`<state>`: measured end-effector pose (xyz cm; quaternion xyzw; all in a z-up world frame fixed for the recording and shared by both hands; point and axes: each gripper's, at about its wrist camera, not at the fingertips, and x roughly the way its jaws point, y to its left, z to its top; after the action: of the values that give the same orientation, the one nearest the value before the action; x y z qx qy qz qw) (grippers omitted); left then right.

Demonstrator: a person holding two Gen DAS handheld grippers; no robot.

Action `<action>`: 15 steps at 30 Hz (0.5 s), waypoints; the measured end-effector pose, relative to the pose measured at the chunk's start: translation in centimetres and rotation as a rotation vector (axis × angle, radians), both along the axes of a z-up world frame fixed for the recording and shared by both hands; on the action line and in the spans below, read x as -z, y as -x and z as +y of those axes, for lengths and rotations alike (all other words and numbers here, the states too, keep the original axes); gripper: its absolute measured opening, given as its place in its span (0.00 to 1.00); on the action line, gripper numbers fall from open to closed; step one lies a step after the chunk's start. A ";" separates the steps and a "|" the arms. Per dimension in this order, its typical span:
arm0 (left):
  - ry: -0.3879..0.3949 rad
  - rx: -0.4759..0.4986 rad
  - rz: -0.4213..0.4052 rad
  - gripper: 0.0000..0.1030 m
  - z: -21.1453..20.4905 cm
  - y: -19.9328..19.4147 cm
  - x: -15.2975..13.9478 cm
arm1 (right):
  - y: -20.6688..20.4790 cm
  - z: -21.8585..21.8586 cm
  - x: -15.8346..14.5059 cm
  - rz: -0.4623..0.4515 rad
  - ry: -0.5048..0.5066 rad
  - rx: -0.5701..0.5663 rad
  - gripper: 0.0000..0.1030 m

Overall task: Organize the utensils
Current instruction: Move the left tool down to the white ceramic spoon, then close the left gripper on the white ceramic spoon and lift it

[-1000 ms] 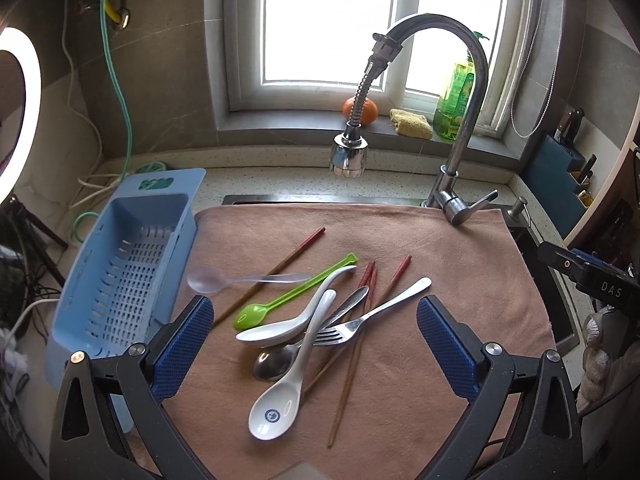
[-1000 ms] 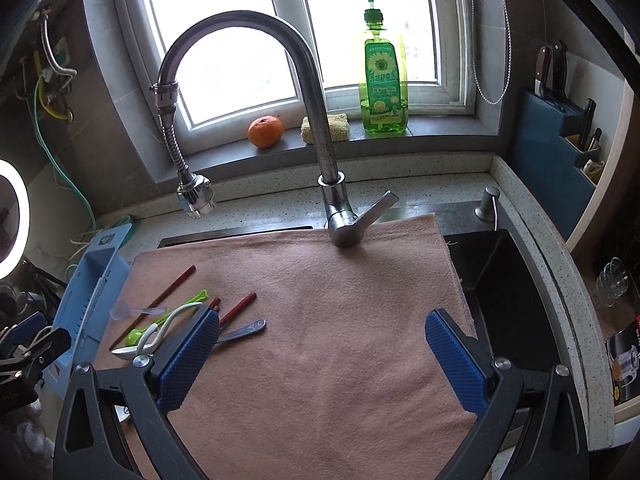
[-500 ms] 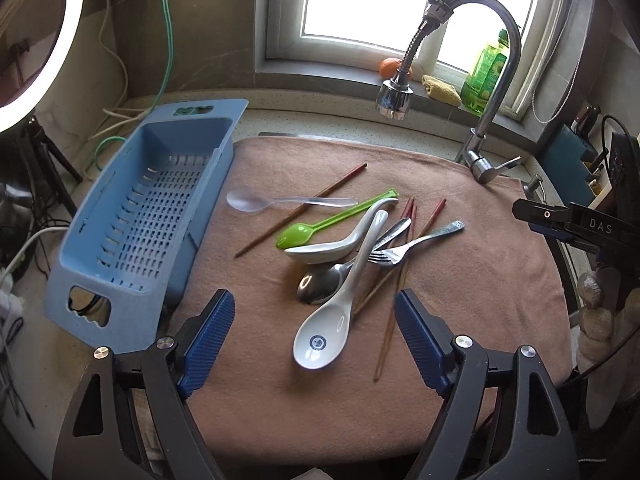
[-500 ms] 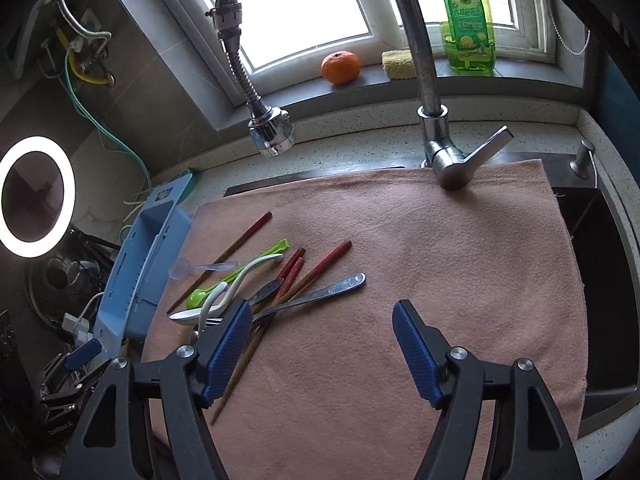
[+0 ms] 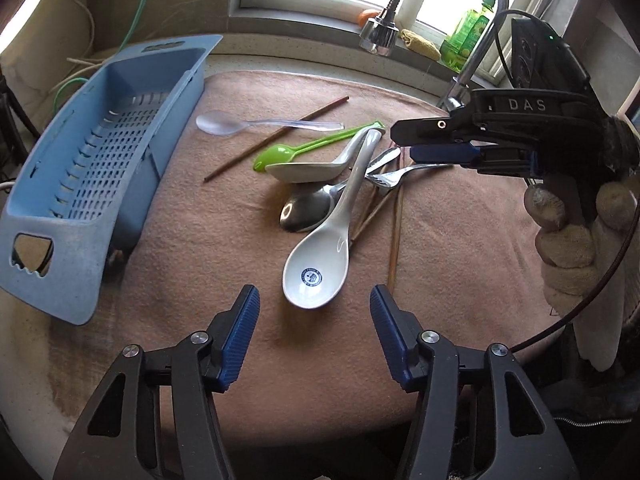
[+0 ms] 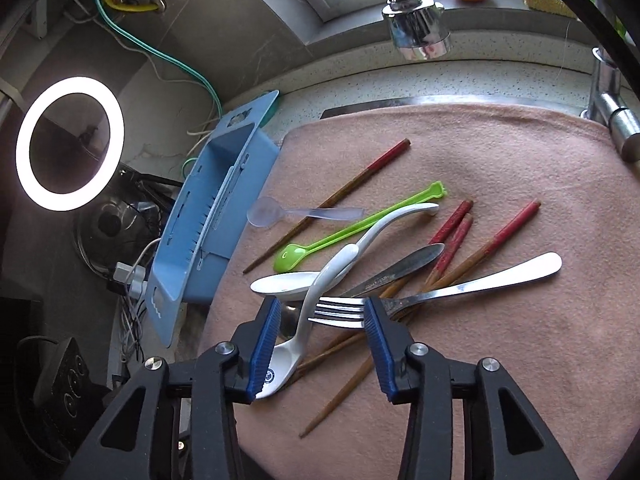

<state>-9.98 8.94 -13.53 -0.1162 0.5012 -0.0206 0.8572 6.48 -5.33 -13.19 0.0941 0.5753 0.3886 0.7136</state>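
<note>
Both tools lower, closing, nothing pinched — five spoons (image 5: 316, 276), one fork (image 6: 400, 304), perhaps five chopsticks (image 6: 500, 236).

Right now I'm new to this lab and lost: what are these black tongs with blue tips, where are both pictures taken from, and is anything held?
No robot here: a person holds one pair of tongs in each hand, each carrying a camera looking along its fingers. The left tongs hover near a white ceramic spoon. The right tongs, gripped by a gloved hand, straddle a metal fork. Both pairs are closing; neither grips anything yet. Spoons, chopsticks and a blue drainer basket lie on a pink towel.
</note>
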 end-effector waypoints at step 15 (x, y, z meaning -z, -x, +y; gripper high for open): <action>0.060 0.081 0.033 0.36 0.2 -1.1 2.8 | -0.4 2.6 2.4 0.087 0.029 -0.006 0.20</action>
<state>-8.85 9.15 -16.34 -0.1220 0.5188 -0.0682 0.8434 6.85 -2.71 -15.60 0.0990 0.6114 0.3778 0.6882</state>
